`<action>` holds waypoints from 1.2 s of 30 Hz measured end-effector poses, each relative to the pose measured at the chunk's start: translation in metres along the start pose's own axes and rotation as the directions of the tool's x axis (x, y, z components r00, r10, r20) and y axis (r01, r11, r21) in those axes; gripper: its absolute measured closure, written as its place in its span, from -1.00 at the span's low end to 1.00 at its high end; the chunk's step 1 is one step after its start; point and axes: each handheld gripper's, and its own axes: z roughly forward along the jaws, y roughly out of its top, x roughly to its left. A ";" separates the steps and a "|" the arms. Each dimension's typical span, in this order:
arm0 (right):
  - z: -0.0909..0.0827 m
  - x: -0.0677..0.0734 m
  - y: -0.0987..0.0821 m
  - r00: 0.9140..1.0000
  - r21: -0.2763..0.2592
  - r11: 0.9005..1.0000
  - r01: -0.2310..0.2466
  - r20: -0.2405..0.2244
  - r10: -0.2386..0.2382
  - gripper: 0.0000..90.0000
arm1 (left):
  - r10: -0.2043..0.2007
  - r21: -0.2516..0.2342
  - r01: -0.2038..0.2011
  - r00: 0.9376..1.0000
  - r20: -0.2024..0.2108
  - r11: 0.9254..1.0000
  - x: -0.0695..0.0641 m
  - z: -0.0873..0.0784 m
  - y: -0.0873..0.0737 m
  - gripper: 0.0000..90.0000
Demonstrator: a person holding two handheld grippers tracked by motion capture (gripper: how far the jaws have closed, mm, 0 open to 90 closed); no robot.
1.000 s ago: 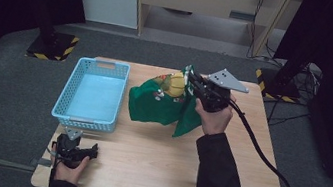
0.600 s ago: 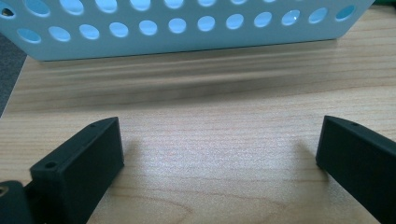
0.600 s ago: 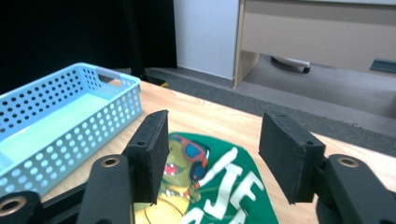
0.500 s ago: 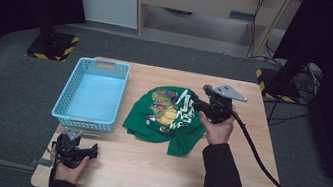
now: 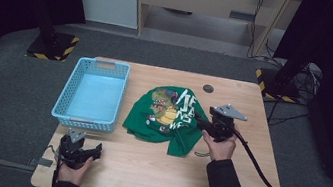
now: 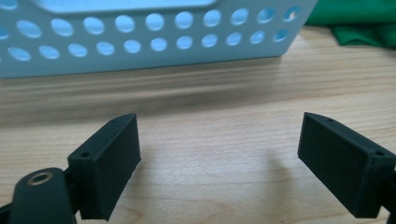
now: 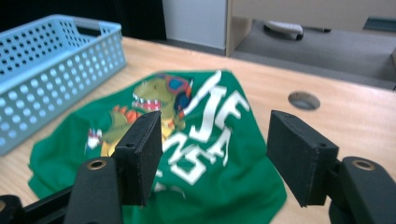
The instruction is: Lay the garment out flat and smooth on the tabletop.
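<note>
Between the right gripper's [image 5: 199, 119] parted black jaws, which have just been opening and press on nothing, the right gripper view shows the green T-shirt [image 7: 187, 154] lying loose on the table [image 7: 355, 116], its dinosaur print and white letters facing up, with a round hole [image 7: 304, 100] in the wood beyond. From the high view the shirt sits mid-table, just right of the blue basket [image 5: 66, 92]. At the near left corner the left gripper [image 5: 94, 150] rests low, and the left gripper view shows its jaws wide apart, having just closed a little, over bare wood, facing the basket's perforated wall.
</note>
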 end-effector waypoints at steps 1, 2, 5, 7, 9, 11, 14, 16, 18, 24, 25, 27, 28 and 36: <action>0.000 0.000 -0.004 1.000 0.007 1.000 0.000 0.002 0.000 -0.21 | 0.000 -0.005 0.000 1.000 0.003 1.000 -0.002 -0.001 0.001 -0.72; -0.001 0.000 -0.007 1.000 0.013 1.000 -0.003 0.001 0.003 -0.21 | 0.000 -0.011 0.000 1.000 0.005 1.000 -0.003 -0.002 0.001 -0.72; -0.002 0.000 -0.018 1.000 0.033 0.999 -0.011 -0.005 0.011 -0.21 | 0.002 -0.027 -0.002 1.000 0.015 1.000 -0.009 -0.003 0.003 -0.70; -0.003 0.000 -0.025 1.000 0.049 0.999 -0.011 -0.004 0.012 -0.21 | 0.007 -0.039 -0.006 1.000 0.014 0.999 -0.013 -0.004 0.005 -0.69; -0.003 0.000 -0.032 1.000 0.065 0.998 -0.017 -0.003 0.017 -0.20 | 0.011 -0.046 -0.010 1.000 0.022 0.999 -0.016 -0.005 0.006 -0.66; -0.003 0.001 -0.039 1.000 0.080 0.997 -0.020 -0.001 0.020 -0.19 | 0.016 -0.047 -0.015 0.999 0.031 0.999 -0.020 -0.004 0.007 -0.63; -0.001 0.001 -0.048 1.000 0.100 0.995 -0.028 0.000 0.028 -0.18 | 0.019 -0.052 -0.016 0.998 0.052 0.999 -0.025 -0.003 0.008 -0.55; -0.001 0.001 -0.053 0.999 0.112 0.993 -0.039 -0.006 0.040 -0.18 | 0.025 -0.056 -0.021 0.998 0.058 0.998 -0.029 -0.003 0.009 -0.51; -0.001 0.002 -0.059 0.999 0.121 0.992 -0.041 -0.007 0.042 -0.18 | 0.028 -0.059 -0.024 0.997 0.068 0.998 -0.033 -0.002 0.011 -0.47; 0.000 0.010 -0.072 0.999 0.144 0.989 -0.038 -0.018 0.041 -0.16 | 0.047 -0.060 -0.042 0.995 0.084 0.997 -0.047 0.003 0.015 -0.34; 0.000 0.012 -0.074 0.999 0.146 0.989 -0.038 -0.019 0.041 -0.16 | 0.051 -0.059 -0.046 0.995 0.088 0.997 -0.050 0.004 0.016 -0.32; 0.001 0.015 -0.078 0.999 0.148 0.988 -0.037 -0.023 0.041 -0.15 | 0.059 -0.059 -0.053 0.994 0.095 0.997 -0.055 0.007 0.017 -0.30; 0.001 0.017 -0.080 0.999 0.149 0.988 -0.038 -0.024 0.042 -0.15 | 0.066 -0.058 -0.061 0.993 0.097 0.996 -0.057 0.008 0.018 -0.28; 0.007 0.027 -0.091 0.998 0.172 0.985 -0.035 -0.040 0.042 -0.09 | 0.090 -0.064 -0.084 0.990 0.105 0.994 -0.075 0.021 0.024 -0.18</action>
